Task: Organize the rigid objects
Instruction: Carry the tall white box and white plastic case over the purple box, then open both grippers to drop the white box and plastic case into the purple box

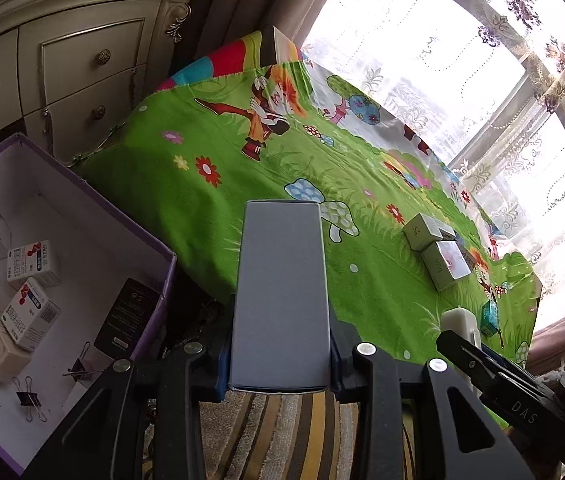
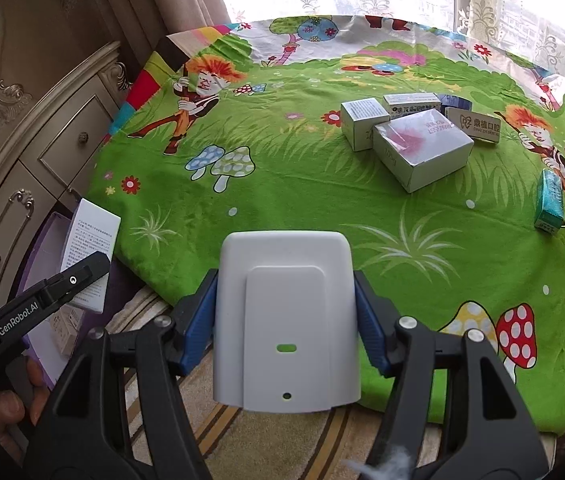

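My left gripper [image 1: 280, 364] is shut on a tall grey box [image 1: 282, 292], held over the near edge of the green cartoon-print table [image 1: 202, 184]. The same box [image 2: 90, 248] shows at the left of the right wrist view. My right gripper [image 2: 286, 328] is shut on a white plastic device [image 2: 286, 320] with a green slot, just off the table's near edge. A purple storage box [image 1: 82, 196] at lower left holds several small cartons [image 1: 32, 264] and binder clips [image 1: 28, 398]. More cartons [image 2: 422, 148] cluster on the table's far right.
A cream dresser [image 1: 62, 64] stands behind the purple box. A teal carton [image 2: 550, 200] lies near the table's right edge. A striped rug [image 1: 302, 436] lies below. Lace curtains and a window [image 1: 462, 60] back the table.
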Motion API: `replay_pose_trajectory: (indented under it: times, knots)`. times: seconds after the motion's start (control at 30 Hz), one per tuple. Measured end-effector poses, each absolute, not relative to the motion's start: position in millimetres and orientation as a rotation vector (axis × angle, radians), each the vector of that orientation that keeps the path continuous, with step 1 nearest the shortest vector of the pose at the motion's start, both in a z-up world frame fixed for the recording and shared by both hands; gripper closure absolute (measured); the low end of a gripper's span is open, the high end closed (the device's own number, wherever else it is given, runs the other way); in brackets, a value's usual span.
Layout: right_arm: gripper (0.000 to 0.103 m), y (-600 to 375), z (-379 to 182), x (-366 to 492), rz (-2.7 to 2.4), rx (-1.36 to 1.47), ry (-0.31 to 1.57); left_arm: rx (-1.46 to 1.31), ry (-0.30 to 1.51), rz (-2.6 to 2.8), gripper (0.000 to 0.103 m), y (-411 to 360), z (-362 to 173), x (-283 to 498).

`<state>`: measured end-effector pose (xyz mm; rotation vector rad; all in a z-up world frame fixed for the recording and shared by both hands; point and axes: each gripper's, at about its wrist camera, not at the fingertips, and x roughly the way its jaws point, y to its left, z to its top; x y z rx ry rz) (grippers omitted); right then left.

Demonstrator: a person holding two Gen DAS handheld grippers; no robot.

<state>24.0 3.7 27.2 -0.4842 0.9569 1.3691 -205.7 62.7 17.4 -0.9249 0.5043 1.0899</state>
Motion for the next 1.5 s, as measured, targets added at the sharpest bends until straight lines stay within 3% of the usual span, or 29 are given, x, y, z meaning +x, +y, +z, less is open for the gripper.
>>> replay_pose_trajectory:
  times: [0.6, 1.1, 1.17, 1.37, 1.43, 1.5]
  knots:
    - [0.036, 29, 50, -135, 1.69, -0.695, 0.861, -1.081, 0.302, 1.352, 0.066, 80, 14, -361]
    - [0.036, 32, 35, -258, 1.947, -0.916, 0.685, -1.146, 0.259, 1.5, 0.065, 77, 7, -411]
    - [0.032, 33, 33, -260, 1.962, -0.928, 0.684, -1.174, 0.264, 1.513, 0.065, 78, 2, -415]
    - [0.009, 30, 41, -246, 1.91, -0.904, 0.602, -1.111, 0.314, 1.591, 0.045, 77, 9, -413]
    - [0.005, 28, 48, -236, 1.891, -0.872, 0.576, -1.065, 0.333, 1.625, 0.029, 77, 16, -409]
    - [0.003, 27, 53, -228, 1.864, -0.852, 0.552, -1.035, 0.329, 1.65, 0.025, 76, 21, -407]
